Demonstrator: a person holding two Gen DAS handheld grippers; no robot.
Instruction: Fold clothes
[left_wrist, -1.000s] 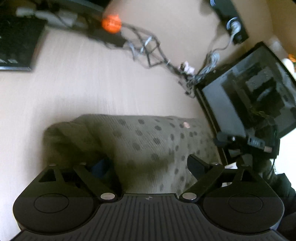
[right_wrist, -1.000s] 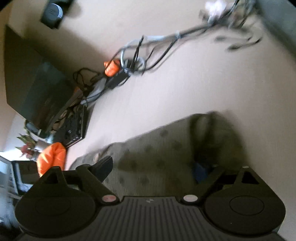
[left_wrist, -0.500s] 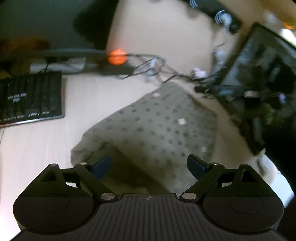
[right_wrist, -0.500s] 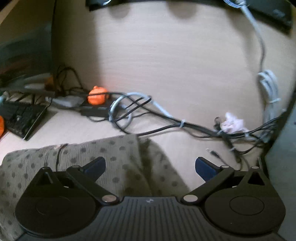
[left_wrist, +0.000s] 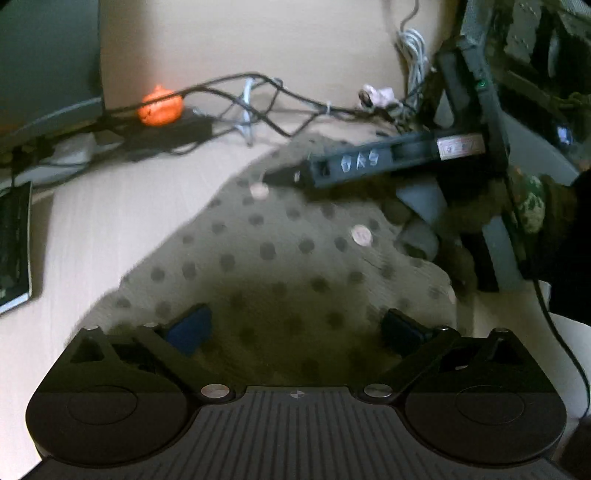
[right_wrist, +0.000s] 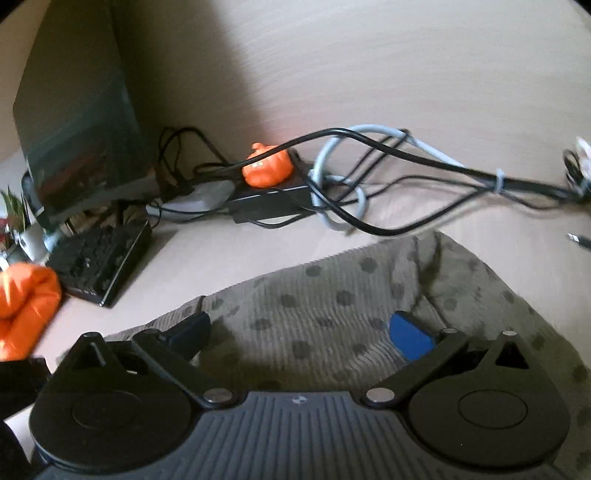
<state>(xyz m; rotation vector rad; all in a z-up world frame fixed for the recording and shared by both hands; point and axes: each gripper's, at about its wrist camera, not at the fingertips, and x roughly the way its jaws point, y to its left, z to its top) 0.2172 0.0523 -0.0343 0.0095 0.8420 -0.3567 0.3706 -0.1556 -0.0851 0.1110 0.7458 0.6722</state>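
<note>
An olive-grey garment with dark dots and pale buttons (left_wrist: 288, 251) lies on the light wooden table; it also shows in the right wrist view (right_wrist: 351, 295). My left gripper (left_wrist: 295, 328) is open, its blue-padded fingers spread just over the garment's near part. My right gripper (right_wrist: 301, 332) is open too, with its fingers wide apart over the cloth. The right gripper's black body (left_wrist: 388, 160) shows in the left wrist view, over the garment's far right corner.
A tangle of cables (right_wrist: 369, 184) and an orange pumpkin figure (right_wrist: 267, 168) lie along the wall. A monitor (right_wrist: 74, 122) and a black keyboard (right_wrist: 99, 266) stand at the left, with an orange cloth (right_wrist: 26, 302) beside them. A dark case (left_wrist: 524, 92) stands at the right.
Both grippers swung over the garment. The right one moved left, so the monitor and keyboard came into its view. The left one now sees the right gripper over the cloth's far corner.
</note>
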